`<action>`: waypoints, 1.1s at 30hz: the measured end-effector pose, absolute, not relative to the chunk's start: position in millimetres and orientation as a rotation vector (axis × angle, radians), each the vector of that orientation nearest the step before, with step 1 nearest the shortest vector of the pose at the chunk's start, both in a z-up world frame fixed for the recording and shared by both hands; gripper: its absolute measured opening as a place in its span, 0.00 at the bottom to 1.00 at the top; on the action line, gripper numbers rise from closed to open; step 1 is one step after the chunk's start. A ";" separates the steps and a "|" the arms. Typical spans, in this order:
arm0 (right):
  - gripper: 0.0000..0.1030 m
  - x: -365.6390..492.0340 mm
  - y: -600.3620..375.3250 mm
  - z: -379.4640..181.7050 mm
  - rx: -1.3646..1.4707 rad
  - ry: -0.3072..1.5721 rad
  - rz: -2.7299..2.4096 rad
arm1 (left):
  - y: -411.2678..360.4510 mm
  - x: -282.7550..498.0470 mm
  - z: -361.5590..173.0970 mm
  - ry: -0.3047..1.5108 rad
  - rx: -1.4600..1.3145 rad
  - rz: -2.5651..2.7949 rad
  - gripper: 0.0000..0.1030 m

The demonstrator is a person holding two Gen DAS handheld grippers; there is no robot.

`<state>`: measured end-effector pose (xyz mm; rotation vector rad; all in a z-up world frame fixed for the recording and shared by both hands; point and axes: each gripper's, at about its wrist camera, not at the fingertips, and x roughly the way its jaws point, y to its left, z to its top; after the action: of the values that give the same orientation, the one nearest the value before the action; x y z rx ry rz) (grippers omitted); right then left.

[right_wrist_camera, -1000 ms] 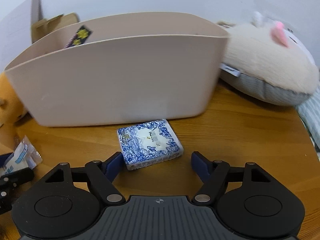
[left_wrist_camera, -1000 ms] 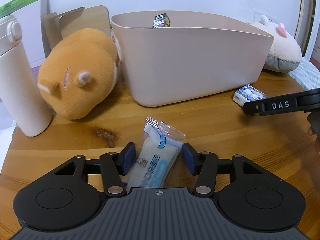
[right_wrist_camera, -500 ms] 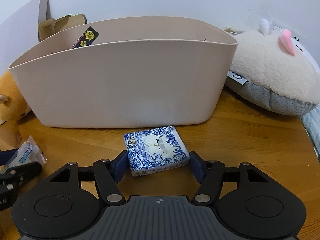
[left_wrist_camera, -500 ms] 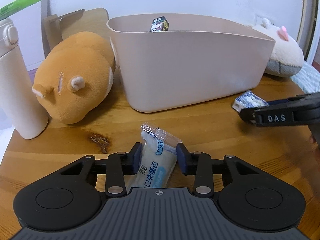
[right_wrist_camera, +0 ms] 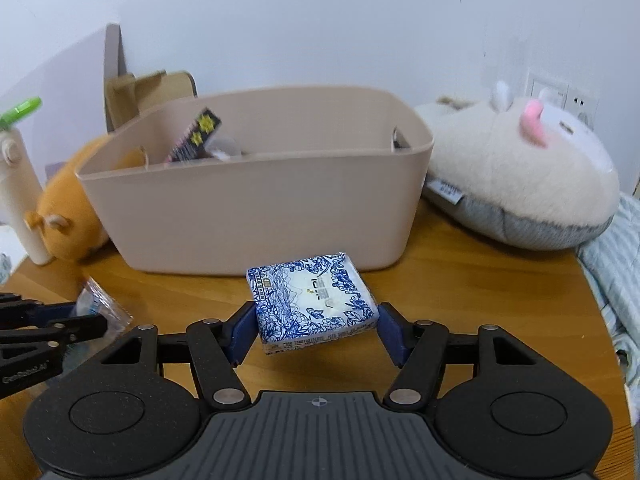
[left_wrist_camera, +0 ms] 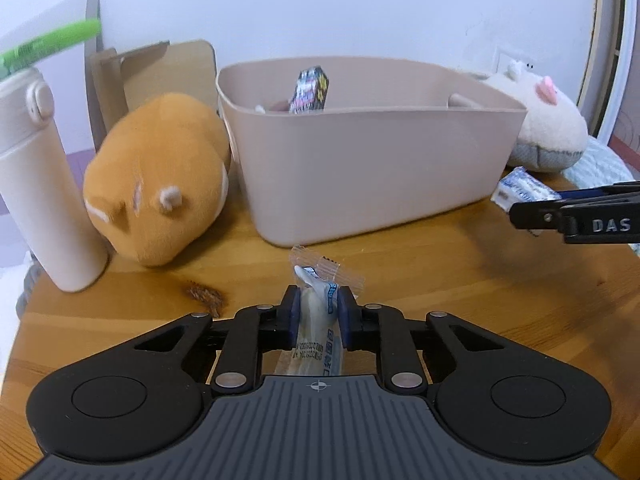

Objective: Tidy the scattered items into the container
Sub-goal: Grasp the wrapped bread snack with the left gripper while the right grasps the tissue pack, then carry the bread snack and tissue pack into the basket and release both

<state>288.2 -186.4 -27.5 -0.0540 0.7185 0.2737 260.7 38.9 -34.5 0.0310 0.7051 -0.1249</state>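
A beige plastic bin [left_wrist_camera: 372,168] stands on the wooden table with a black snack pack [left_wrist_camera: 310,90] and other items inside; it also shows in the right wrist view [right_wrist_camera: 256,216]. My left gripper [left_wrist_camera: 318,312] is shut on a clear-wrapped bread packet [left_wrist_camera: 316,320], held above the table in front of the bin. My right gripper [right_wrist_camera: 316,328] is shut on a blue-and-white tissue pack [right_wrist_camera: 312,300], lifted off the table in front of the bin. The right gripper [left_wrist_camera: 576,216] and tissue pack [left_wrist_camera: 520,190] also show at the right of the left wrist view.
An orange plush [left_wrist_camera: 160,176] lies left of the bin beside a white bottle [left_wrist_camera: 36,200]. A cream plush [right_wrist_camera: 520,184] lies right of the bin. Cardboard [left_wrist_camera: 160,68] stands behind. Striped cloth [right_wrist_camera: 616,280] hangs at the table's right edge.
Both grippers closed on their items and lifted them off the table; the views rose, showing the bin's inside.
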 end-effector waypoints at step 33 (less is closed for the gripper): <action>0.60 298.4 -189.4 76.4 -0.034 0.486 0.314 | 33.1 283.1 99.8 0.412 -0.016 -0.117 0.17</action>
<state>298.4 -189.4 76.4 -0.0344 0.4856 0.3142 283.1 33.1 99.8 -0.0160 0.4123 -0.1172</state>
